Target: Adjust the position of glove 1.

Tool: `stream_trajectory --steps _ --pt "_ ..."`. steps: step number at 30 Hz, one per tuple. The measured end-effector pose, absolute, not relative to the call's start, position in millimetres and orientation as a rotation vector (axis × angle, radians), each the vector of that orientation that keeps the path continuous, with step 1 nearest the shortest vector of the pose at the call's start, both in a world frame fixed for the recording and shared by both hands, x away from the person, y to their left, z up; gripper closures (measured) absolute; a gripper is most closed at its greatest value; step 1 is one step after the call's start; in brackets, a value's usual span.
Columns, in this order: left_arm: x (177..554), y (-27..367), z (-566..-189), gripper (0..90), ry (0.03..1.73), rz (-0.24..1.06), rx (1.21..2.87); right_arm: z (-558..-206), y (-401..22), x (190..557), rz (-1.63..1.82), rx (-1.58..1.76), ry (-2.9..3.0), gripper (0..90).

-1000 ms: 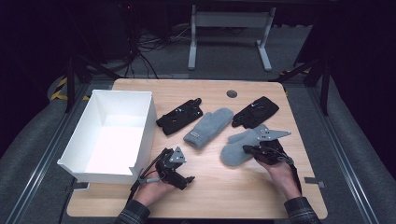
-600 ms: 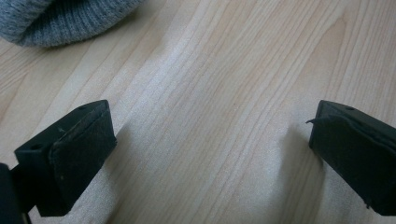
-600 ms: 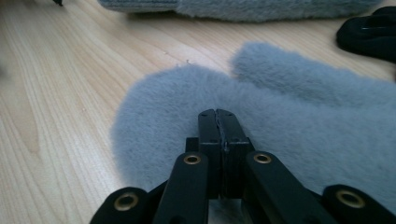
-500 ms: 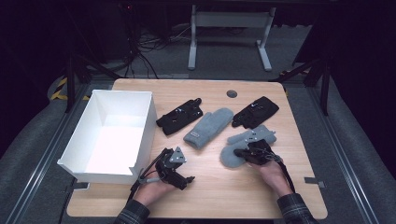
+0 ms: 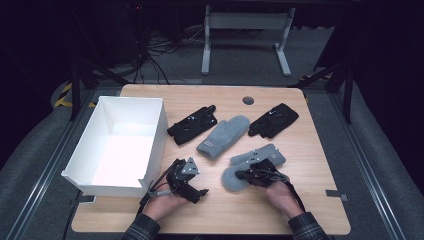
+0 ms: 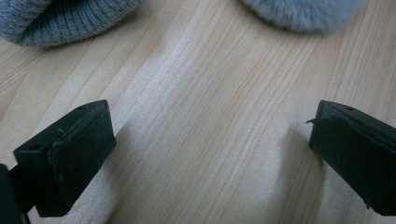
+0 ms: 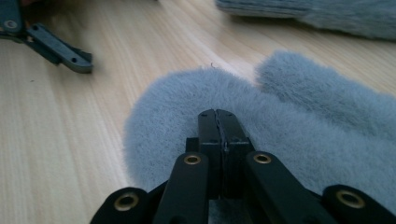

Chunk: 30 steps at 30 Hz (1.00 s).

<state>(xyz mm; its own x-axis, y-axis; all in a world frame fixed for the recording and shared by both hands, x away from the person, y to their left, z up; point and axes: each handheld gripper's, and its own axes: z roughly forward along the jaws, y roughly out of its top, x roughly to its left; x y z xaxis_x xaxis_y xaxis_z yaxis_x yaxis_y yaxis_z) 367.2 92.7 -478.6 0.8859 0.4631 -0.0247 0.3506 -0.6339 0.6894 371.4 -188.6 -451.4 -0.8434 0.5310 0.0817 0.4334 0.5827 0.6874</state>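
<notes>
One fluffy grey mitten (image 7: 289,121) lies under the right tongs (image 7: 218,122), whose jaws are pressed together on its pile. The left tongs (image 6: 205,154) stand spread over bare desk (image 6: 201,93), well apart from it.

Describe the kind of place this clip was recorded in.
Probably a lab or recording studio, not a home: a lone wooden table under a spotlight in a dark room, loose cables on grey carpet behind it, and a metal stand beyond.

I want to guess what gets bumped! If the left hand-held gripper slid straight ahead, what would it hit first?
Probably the fluffy grey mitten. The left hand-held gripper is open over bare table; the knitted mitten lies off to one side.
</notes>
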Motion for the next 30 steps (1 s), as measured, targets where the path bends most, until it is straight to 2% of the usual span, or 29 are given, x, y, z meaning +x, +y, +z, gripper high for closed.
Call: stream_trajectory --steps 4,9,10,13,16,17,18,20,23,27,30 --pt "367.0 92.7 -478.5 0.4 0.583 0.203 2.318 -450.4 -181.3 367.8 1.117 0.789 2.675 90.0" --pt "364.2 90.0 -476.4 2.7 0.613 0.204 2.32 -438.7 -194.7 369.8 1.174 0.801 2.607 90.0" --pt "363.8 89.5 -473.8 5.8 0.613 0.205 2.331 -436.3 -198.5 371.3 1.174 0.807 2.595 90.0" --pt "362.2 88.7 -468.1 25.2 0.63 0.201 2.349 -431.1 -211.9 376.1 1.194 0.84 2.55 90.0" --pt "361.1 86.6 -465.0 38.8 0.629 0.187 2.346 -429.1 -220.4 379.0 1.186 0.856 2.533 90.0" --pt "361.0 85.7 -463.6 38.8 0.625 0.164 2.343 -427.7 -224.7 380.6 1.182 0.86 2.522 90.0" --pt "360.5 83.9 -460.9 43.7 0.609 0.15 2.331 -426.2 -229.4 381.9 1.173 0.869 2.51 90.0" --pt "359.7 80.5 -456.8 57.6 0.591 0.136 2.31 -424.2 -241.9 385.6 1.169 0.904 2.478 90.0" --pt "359.1 73.6 -450.9 73.8 0.552 0.113 2.3 -423.4 -255.5 390.3 1.137 0.94 2.448 90.0" --pt "358.8 64.4 -445.4 87.8 0.52 0.092 2.301 -422.4 -271.3 396.2 1.124 0.979 2.406 90.0" --pt "358.6 57.0 -442.7 89.7 0.508 0.072 2.296 -422.1 -282.4 400.4 1.104 1.004 2.381 90.0"
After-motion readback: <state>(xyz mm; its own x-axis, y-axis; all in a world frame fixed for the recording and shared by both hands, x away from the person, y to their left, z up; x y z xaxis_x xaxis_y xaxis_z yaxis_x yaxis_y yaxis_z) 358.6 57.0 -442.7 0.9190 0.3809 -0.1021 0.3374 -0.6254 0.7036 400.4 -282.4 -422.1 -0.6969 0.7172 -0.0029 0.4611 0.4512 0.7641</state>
